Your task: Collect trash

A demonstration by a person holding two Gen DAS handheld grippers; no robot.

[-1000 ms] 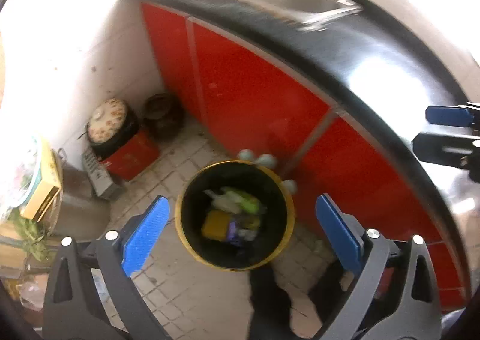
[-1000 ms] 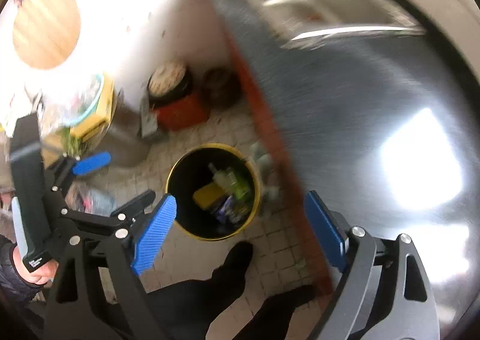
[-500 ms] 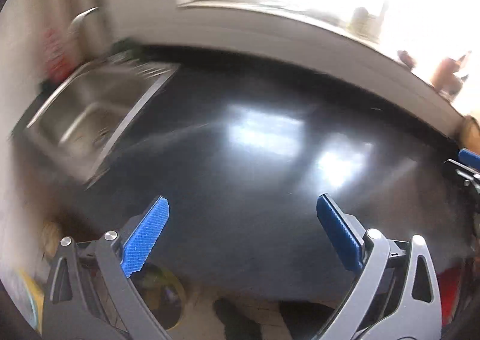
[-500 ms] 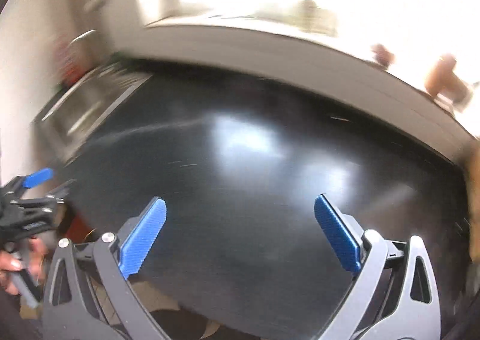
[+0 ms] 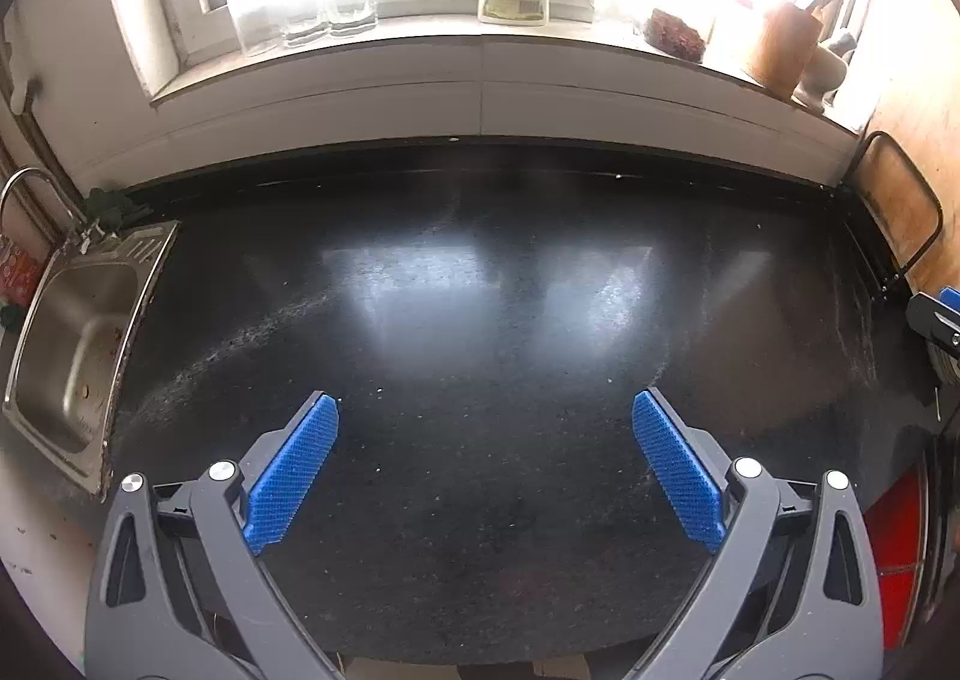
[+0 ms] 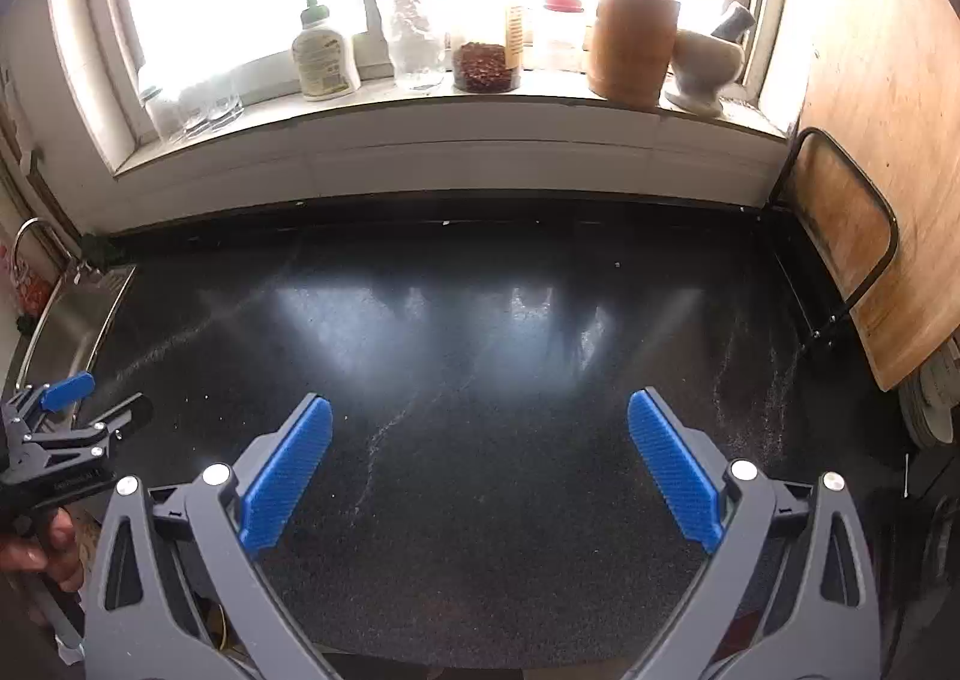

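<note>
My left gripper (image 5: 485,410) is open and empty, held above the black countertop (image 5: 480,308). My right gripper (image 6: 479,410) is open and empty too, over the same countertop (image 6: 480,332). The left gripper also shows at the left edge of the right wrist view (image 6: 90,404), with a hand on its handle. A part of the right gripper shows at the right edge of the left wrist view (image 5: 942,314). No trash and no bin show in either view.
A steel sink (image 5: 78,344) sits at the counter's left end. The windowsill holds a soap bottle (image 6: 321,56), glass jars (image 6: 417,41), a wooden utensil holder (image 6: 630,44) and a mortar (image 6: 705,62). A wooden board (image 6: 882,140) leans at the right.
Both grippers swung up from the black bin on the floor to face the countertop and window. The bin has left both views. Both stayed open.
</note>
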